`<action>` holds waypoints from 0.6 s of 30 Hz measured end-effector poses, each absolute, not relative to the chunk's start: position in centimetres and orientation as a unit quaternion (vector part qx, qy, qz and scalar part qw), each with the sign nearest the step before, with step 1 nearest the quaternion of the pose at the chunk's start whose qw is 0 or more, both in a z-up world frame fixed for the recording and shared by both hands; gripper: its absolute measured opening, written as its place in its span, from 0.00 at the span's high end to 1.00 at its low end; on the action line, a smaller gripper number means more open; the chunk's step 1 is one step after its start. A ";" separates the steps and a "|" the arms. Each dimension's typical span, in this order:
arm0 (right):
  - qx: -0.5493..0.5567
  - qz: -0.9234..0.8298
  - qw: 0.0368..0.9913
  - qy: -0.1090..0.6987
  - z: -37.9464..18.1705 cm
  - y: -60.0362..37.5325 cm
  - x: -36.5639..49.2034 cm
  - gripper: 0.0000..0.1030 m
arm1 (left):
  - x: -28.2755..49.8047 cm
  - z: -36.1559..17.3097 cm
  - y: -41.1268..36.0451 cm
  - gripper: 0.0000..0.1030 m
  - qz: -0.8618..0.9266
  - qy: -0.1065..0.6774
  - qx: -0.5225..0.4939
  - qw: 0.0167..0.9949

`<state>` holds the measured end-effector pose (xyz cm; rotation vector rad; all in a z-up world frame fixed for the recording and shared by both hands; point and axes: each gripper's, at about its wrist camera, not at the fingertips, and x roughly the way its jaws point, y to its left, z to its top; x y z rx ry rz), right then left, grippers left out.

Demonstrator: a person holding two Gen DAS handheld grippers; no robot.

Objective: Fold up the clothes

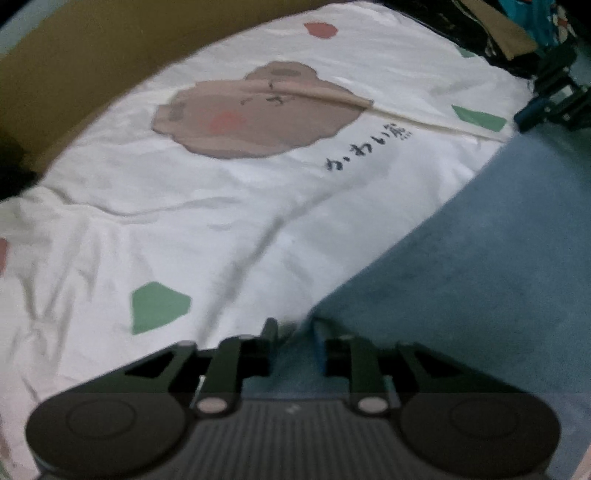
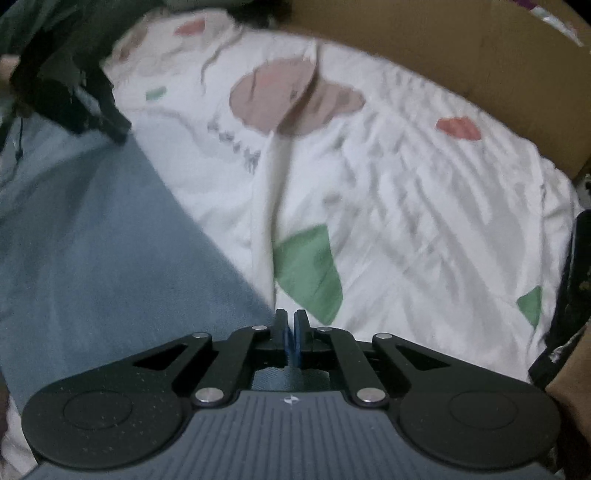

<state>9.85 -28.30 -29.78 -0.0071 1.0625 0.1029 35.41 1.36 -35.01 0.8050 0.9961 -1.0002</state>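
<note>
Left wrist view: white shirt [image 1: 229, 192] lies spread on the blue bed cover [image 1: 480, 258], black Japanese lettering [image 1: 367, 149] too blurred to read; left tool [image 1: 291, 328] stands slightly apart at the hem, gripping nothing. Right wrist view: right tool [image 2: 291, 319] is closed together at the shirt's near edge; whether cloth is pinched cannot be told.

Home floor: blue carpet [image 1: 480, 258], cardboard box [image 2: 461, 48], scattered clothes [image 1: 498, 33].

The white T-shirt [image 1: 207, 206] is thin, creased matt cloth; under it lies a blue, softly napped bed cover [image 1: 480, 258]; matt brown cardboard [image 2: 461, 48] stands behind
</note>
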 end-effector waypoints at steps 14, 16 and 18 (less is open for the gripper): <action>-0.001 0.089 0.865 0.494 -31.4 -24.0 11.3 0.90 | 35.0 -34.6 5.5 0.74 -0.329 0.470 0.327 0.751; 0.003 0.084 0.864 0.496 -31.8 -23.9 11.4 0.91 | 36.0 -34.9 6.1 0.75 -0.314 0.480 0.308 0.759; 0.000 0.083 0.864 0.497 -31.9 -23.9 11.4 0.91 | 37.0 -35.2 6.3 0.76 -0.298 0.482 0.292 0.771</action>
